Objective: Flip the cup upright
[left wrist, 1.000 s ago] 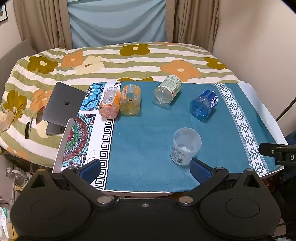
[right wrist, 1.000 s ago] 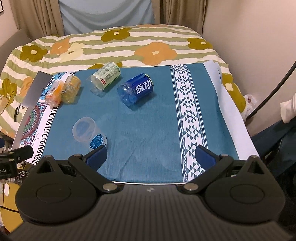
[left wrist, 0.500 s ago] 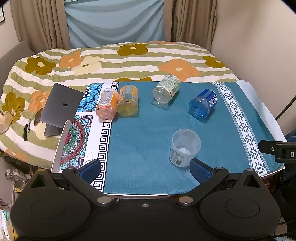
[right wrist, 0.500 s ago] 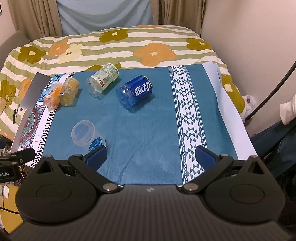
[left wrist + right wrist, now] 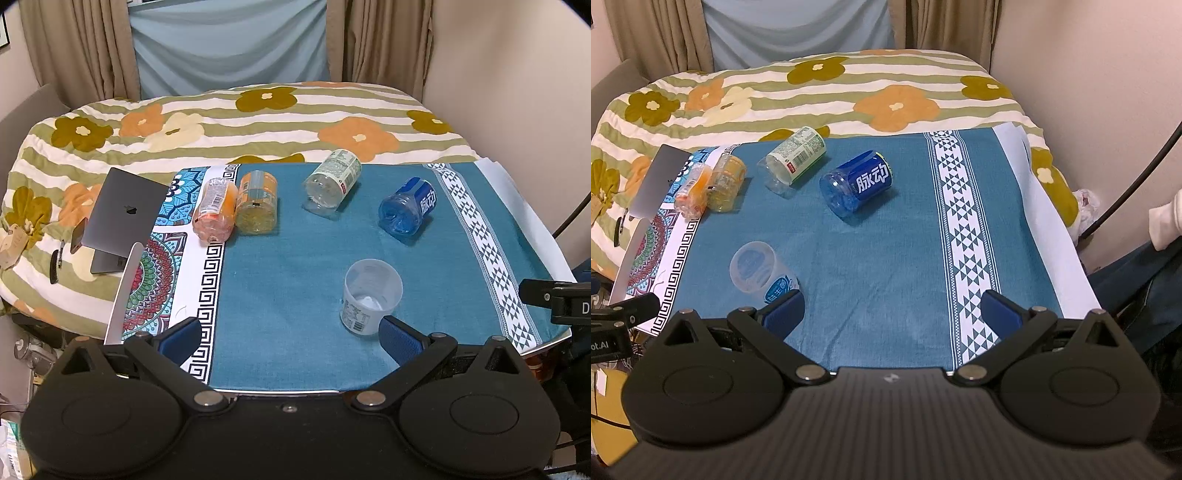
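Observation:
A clear plastic cup (image 5: pixel 369 295) with a white label lies on its side on the teal tablecloth (image 5: pixel 295 280), mouth facing away from me; it also shows in the right wrist view (image 5: pixel 761 273). My left gripper (image 5: pixel 290 338) is open and empty above the table's near edge, its right finger just beside the cup. My right gripper (image 5: pixel 892 314) is open and empty, its left finger next to the cup's base.
Several cut bottle cups lie on their sides further back: an orange one (image 5: pixel 216 210), a yellow one (image 5: pixel 256 203), a clear green-labelled one (image 5: pixel 332 181) and a blue one (image 5: pixel 406 210). A laptop (image 5: pixel 122 218) sits at the left on the flowered bedspread (image 5: pixel 258 122).
Both grippers have drifted slightly; the view shifts a little. The cup has not moved.

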`<state>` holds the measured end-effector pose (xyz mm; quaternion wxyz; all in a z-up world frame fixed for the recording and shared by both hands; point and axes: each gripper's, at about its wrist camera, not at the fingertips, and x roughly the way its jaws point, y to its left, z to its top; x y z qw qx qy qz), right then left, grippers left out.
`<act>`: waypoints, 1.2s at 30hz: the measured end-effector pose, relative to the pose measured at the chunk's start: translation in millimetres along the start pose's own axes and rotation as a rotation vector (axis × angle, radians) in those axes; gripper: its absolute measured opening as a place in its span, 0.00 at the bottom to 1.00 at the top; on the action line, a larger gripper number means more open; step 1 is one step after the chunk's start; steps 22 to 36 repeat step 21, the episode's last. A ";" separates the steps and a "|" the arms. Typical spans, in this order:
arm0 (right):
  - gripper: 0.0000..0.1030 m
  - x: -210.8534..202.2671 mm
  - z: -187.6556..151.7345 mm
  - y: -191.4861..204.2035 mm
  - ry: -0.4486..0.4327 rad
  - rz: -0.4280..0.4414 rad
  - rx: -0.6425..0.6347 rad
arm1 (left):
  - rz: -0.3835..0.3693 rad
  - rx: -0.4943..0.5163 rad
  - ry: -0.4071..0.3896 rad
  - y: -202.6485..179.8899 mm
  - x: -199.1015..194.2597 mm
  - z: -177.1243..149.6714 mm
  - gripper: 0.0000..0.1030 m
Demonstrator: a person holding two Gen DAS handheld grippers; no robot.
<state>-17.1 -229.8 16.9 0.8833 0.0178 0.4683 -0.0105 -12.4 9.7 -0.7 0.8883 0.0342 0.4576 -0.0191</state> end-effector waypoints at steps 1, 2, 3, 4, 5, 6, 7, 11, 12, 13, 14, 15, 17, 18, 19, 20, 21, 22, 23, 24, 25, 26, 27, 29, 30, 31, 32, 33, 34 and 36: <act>1.00 0.0 0.0 0.1 0.001 0.000 0.000 | 0.000 0.000 0.000 0.0 0.0 0.0 1.00; 1.00 0.0 0.0 0.1 0.001 0.000 -0.001 | -0.001 0.001 -0.001 0.0 0.0 0.0 1.00; 1.00 0.3 0.3 -0.3 0.001 0.000 -0.003 | -0.001 0.001 -0.001 0.0 0.1 0.1 1.00; 1.00 0.2 0.3 -0.3 0.001 0.000 -0.002 | 0.001 0.000 -0.001 0.4 0.2 0.2 1.00; 1.00 0.2 0.3 -0.2 0.001 0.001 -0.002 | 0.003 -0.001 -0.002 0.8 0.1 0.0 1.00; 1.00 0.5 0.5 -0.3 0.001 0.000 -0.003 | 0.008 -0.002 -0.003 1.1 0.0 0.0 1.00; 1.00 0.5 0.7 -0.4 0.001 0.000 -0.003 | 0.014 -0.003 -0.004 1.6 -0.1 0.2 1.00; 1.00 0.2 0.4 0.3 0.001 0.000 -0.002 | 0.026 -0.008 -0.004 3.4 0.2 1.2 1.00; 1.00 0.3 0.6 0.1 0.001 0.000 -0.002 | 0.029 -0.007 -0.004 3.4 0.3 1.3 1.00; 1.00 0.1 0.5 0.4 0.001 0.000 -0.002 | 0.032 -0.006 -0.004 3.3 0.2 1.6 1.00; 1.00 0.1 0.5 0.5 0.001 0.000 -0.002 | 0.032 -0.005 -0.004 3.2 0.2 1.8 1.00; 1.00 0.2 0.6 0.3 0.001 0.000 -0.002 | 0.030 -0.007 -0.004 3.3 0.2 1.9 1.00; 1.00 0.0 0.6 0.7 0.001 -0.001 -0.002 | 0.024 -0.010 -0.007 3.8 -0.1 2.2 1.00; 1.00 0.0 0.6 0.7 0.000 0.000 -0.002 | 0.021 -0.010 -0.010 3.6 -0.3 2.2 1.00; 1.00 0.0 0.6 0.7 0.000 -0.001 -0.002 | 0.021 -0.010 -0.013 3.8 -0.6 2.0 1.00; 1.00 0.1 0.6 0.8 0.001 -0.001 -0.002 | 0.023 -0.012 -0.016 4.1 -0.9 1.8 1.00; 1.00 0.0 0.6 0.8 0.001 -0.001 -0.002 | 0.026 -0.012 -0.018 4.0 -0.9 1.8 1.00; 1.00 0.0 0.6 0.8 0.001 -0.001 -0.002 | 0.026 -0.012 -0.018 4.0 -0.9 1.8 1.00; 1.00 0.0 0.6 0.8 0.001 -0.001 -0.002 | 0.026 -0.012 -0.018 4.0 -0.9 1.8 1.00; 1.00 0.0 0.6 0.8 0.001 -0.001 -0.002 | 0.026 -0.012 -0.018 4.0 -0.9 1.8 1.00; 1.00 0.0 0.6 0.8 0.001 -0.001 -0.002 | 0.026 -0.012 -0.018 4.0 -0.9 1.8 1.00; 1.00 0.0 0.6 0.8 0.001 -0.001 -0.002 | 0.026 -0.012 -0.018 4.0 -0.9 1.8 1.00; 1.00 0.0 0.6 0.8 0.001 -0.001 -0.002 | 0.026 -0.012 -0.018 4.0 -0.9 1.8 1.00; 1.00 0.0 0.6 0.8 0.001 -0.001 -0.002 | 0.026 -0.012 -0.018 4.0 -0.9 1.8 1.00; 1.00 0.0 0.6 0.8 0.001 -0.001 -0.002 | 0.026 -0.012 -0.018 4.0 -0.9 1.8 1.00; 1.00 0.0 0.6 0.8 0.001 -0.001 -0.002 | 0.026 -0.012 -0.018 4.0 -0.9 1.8 1.00; 1.00 0.0 0.6 0.8 0.001 -0.001 -0.002 | 0.026 -0.012 -0.018 4.0 -0.9 1.8 1.00; 1.00 0.0 0.6 0.8 0.001 -0.001 -0.002 | 0.026 -0.012 -0.018 4.0 -0.9 1.8 1.00; 1.00 0.0 0.6 0.8 0.001 -0.001 -0.002 | 0.026 -0.012 -0.018 4.0 -0.9 1.8 1.00; 1.00 0.0 0.6 0.8 0.001 -0.001 -0.002 | 0.026 -0.012 -0.018 4.0 -0.9 1.8 1.00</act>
